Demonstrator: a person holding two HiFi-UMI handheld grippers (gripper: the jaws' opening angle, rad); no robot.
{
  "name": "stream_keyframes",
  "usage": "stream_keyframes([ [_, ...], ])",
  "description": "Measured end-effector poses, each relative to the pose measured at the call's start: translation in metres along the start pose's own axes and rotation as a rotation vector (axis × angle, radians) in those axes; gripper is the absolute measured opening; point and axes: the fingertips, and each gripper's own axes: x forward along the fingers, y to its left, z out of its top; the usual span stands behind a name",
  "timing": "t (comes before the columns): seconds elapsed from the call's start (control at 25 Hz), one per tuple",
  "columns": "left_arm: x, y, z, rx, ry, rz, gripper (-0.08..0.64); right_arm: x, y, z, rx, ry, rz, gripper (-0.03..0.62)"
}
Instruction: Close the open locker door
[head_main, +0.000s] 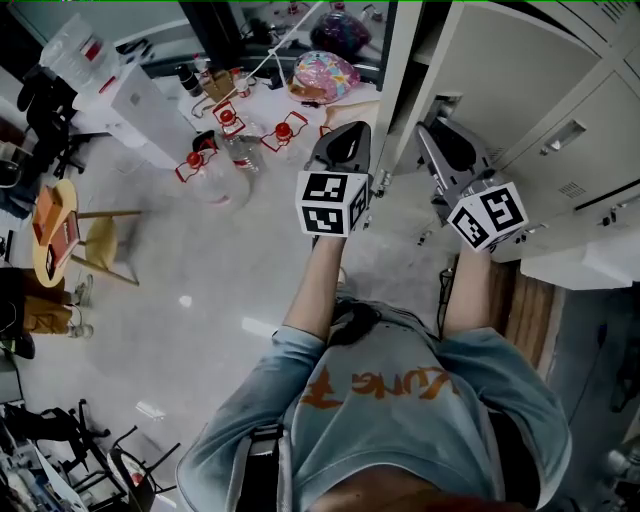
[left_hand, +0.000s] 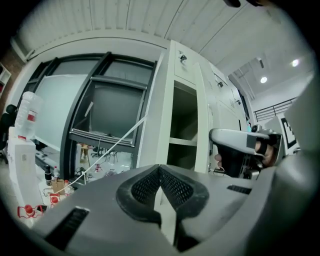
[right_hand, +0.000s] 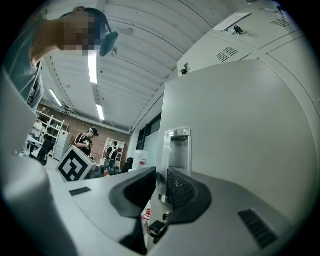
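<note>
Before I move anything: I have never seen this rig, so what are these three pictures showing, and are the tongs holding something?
No robot arm here: a person holds hand tongs, one pair in each hand. The head view looks down from the person's head onto the left tongs and right tongs, each carrying a marker cube, before grey lockers. Clear bottles with red tops stand on the floor. The other two pictures come from cameras riding on the tongs. The left gripper view shows its jaws together, holding nothing, facing the open locker. The right gripper view shows its jaws apart with the locker door just ahead: its recessed handle shows between them, a key hanging below. I cannot tell whether they touch the door.
</note>
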Motion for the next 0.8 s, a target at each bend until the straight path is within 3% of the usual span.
stream_keyframes([
  [0.8, 0.072, 0.045, 0.031, 0.048, -0.022, -0.134, 0.021, 0.067, -0.07, -0.015, 0.032, 0.034, -0.331, 0.052],
])
